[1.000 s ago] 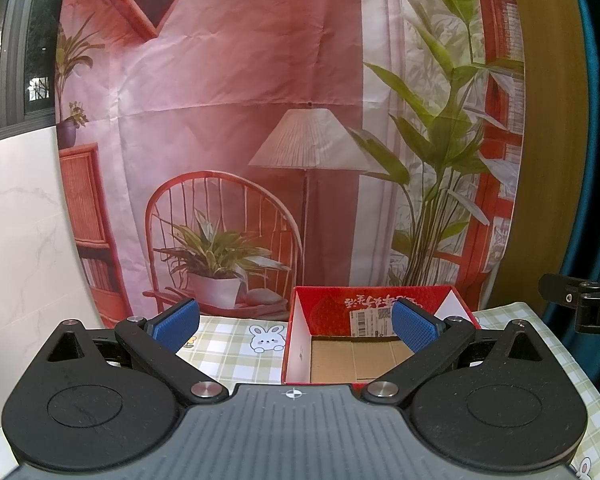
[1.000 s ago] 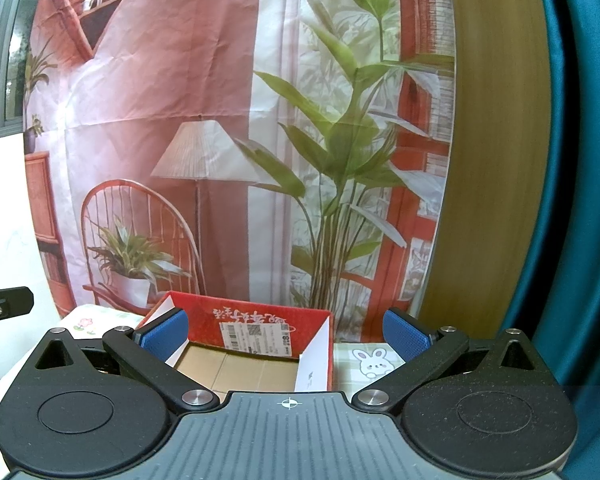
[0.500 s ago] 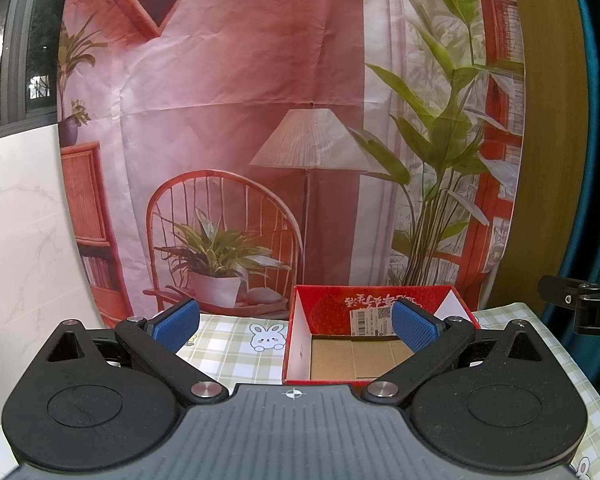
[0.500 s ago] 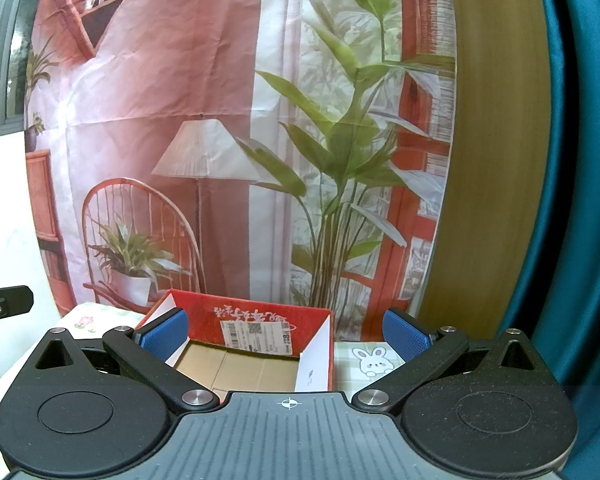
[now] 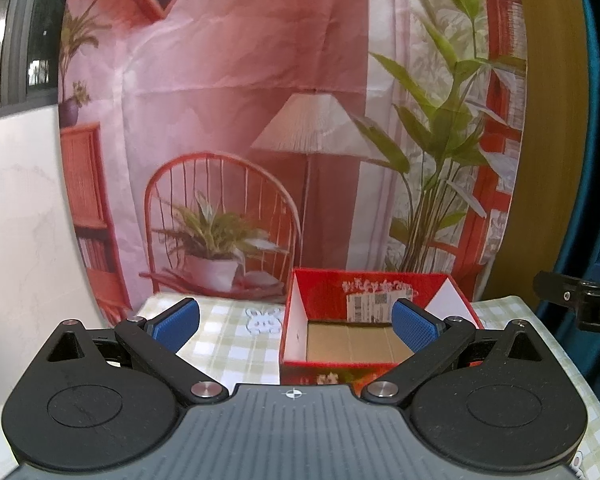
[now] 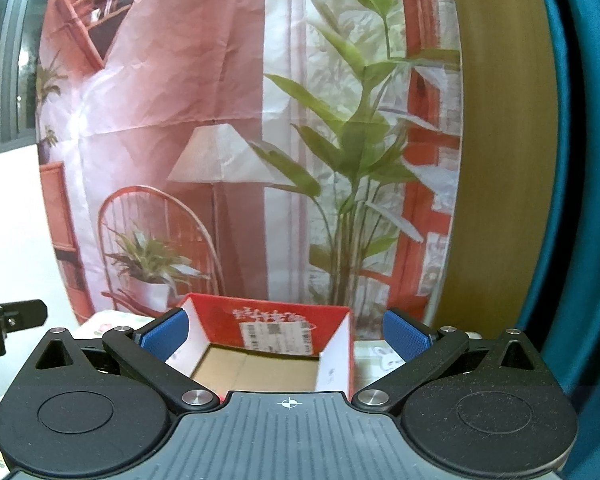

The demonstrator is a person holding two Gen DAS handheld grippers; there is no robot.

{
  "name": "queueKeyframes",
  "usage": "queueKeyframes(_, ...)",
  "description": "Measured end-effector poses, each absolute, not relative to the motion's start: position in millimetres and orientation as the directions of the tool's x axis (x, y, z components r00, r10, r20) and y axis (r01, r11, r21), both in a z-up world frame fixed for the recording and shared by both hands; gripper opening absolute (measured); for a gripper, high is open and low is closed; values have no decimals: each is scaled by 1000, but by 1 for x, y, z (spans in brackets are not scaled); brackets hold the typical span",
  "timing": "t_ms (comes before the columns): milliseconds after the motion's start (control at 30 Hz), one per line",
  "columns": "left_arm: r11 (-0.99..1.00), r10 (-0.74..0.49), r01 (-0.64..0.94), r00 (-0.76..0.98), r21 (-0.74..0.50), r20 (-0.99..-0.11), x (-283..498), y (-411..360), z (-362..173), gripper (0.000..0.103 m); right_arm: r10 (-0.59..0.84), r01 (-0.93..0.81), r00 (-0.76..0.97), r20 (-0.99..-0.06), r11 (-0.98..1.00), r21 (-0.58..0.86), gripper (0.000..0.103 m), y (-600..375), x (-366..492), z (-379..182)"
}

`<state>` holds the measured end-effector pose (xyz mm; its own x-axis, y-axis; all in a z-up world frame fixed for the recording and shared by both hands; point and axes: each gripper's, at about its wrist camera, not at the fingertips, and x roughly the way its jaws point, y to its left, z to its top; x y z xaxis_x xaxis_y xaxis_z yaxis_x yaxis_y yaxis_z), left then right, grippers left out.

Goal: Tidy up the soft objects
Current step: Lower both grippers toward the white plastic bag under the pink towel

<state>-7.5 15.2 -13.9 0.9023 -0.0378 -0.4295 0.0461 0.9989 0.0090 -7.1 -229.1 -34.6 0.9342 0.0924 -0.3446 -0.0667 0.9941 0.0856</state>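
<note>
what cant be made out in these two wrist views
- Soft objects: none shows in either view; each gripper's black body blocks the near tabletop.
- Red box: near wall partly behind the left gripper; only the bare cardboard floor shows.
- Label on the box's back wall: print too small and blurred in the right wrist view.
- Right gripper: open, nothing between its fingers.
- Checked tablecloth: edges cut off.

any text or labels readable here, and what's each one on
"D": a single white letter, cut off by the frame edge, on the black part of the right gripper at the left wrist view's right edge.
White characters on the red box inner back wall: too blurred to read.
Shipping label with barcode on that wall: too small to read.
</note>
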Motion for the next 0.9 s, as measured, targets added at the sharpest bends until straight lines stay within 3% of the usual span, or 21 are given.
queueKeyframes(367,999,-38,27,839,-29,-542,-14,29,-74,102,147,-108,919,-365,986,126,103,-209,-24,-95)
queueKeyframes(700,994,-107,91,745,-58,-658,-22,28,-133,97,148,-94,847,-510,987,131,103,-209,-36,-150)
queueKeyframes(900,988,-156,95,672,-124,-724,-18,31,-165,92,119,-81,836,-536,992,93,103,-216,-47,-176)
